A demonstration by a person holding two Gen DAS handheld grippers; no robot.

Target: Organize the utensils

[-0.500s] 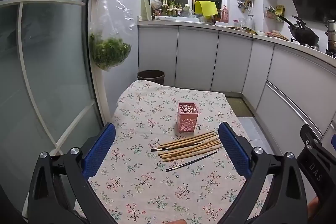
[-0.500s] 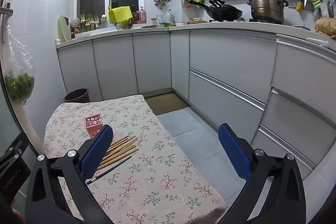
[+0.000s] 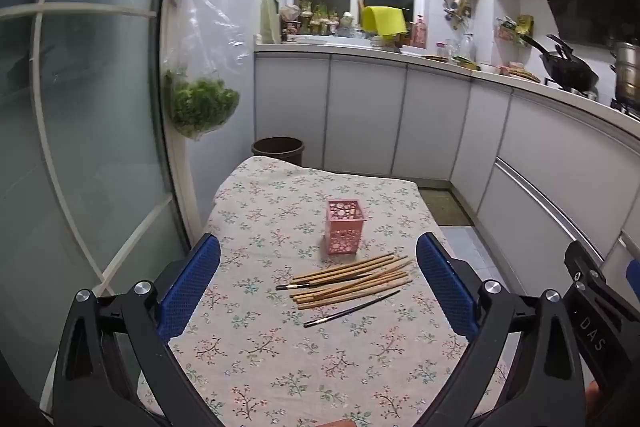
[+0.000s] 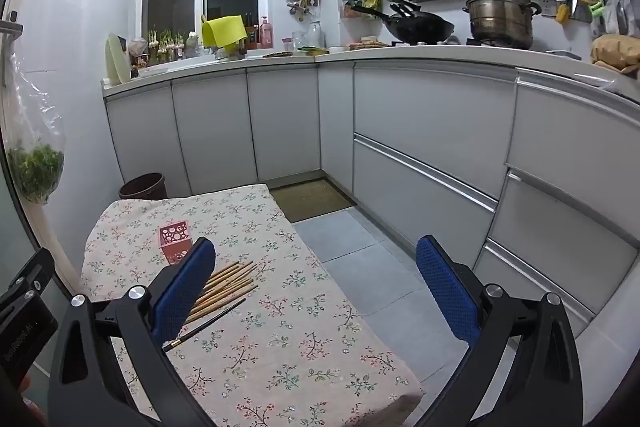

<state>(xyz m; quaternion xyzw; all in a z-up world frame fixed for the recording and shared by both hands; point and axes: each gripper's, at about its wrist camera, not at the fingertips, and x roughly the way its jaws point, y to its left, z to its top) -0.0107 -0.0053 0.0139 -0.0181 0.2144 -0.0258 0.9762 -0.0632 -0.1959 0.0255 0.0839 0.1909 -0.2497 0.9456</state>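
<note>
nothing is sorted yet: our left tool (image 3: 318, 281) and right tool (image 4: 316, 283) gape wide, empty; the chopsticks (image 3: 352, 281) lie loose on the desk (image 3: 280, 367) beside the empty pink holder (image 3: 345, 226).

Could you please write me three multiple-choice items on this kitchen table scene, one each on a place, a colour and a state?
1. Where do the bamboo chopsticks lie?
A. inside the holder
B. on the floral tablecloth, just in front of the holder
C. on the floor

2. What colour is the perforated utensil holder?
A. pink
B. green
C. black

3. How does the left gripper stand?
A. shut on a chopstick
B. shut on the holder
C. open, holding nothing

Answers: 1 B, the bundle rests flat on the cloth beside the holder's base. 2 A, its walls are pink. 3 C, its blue pads stand wide apart above the cloth.
</note>
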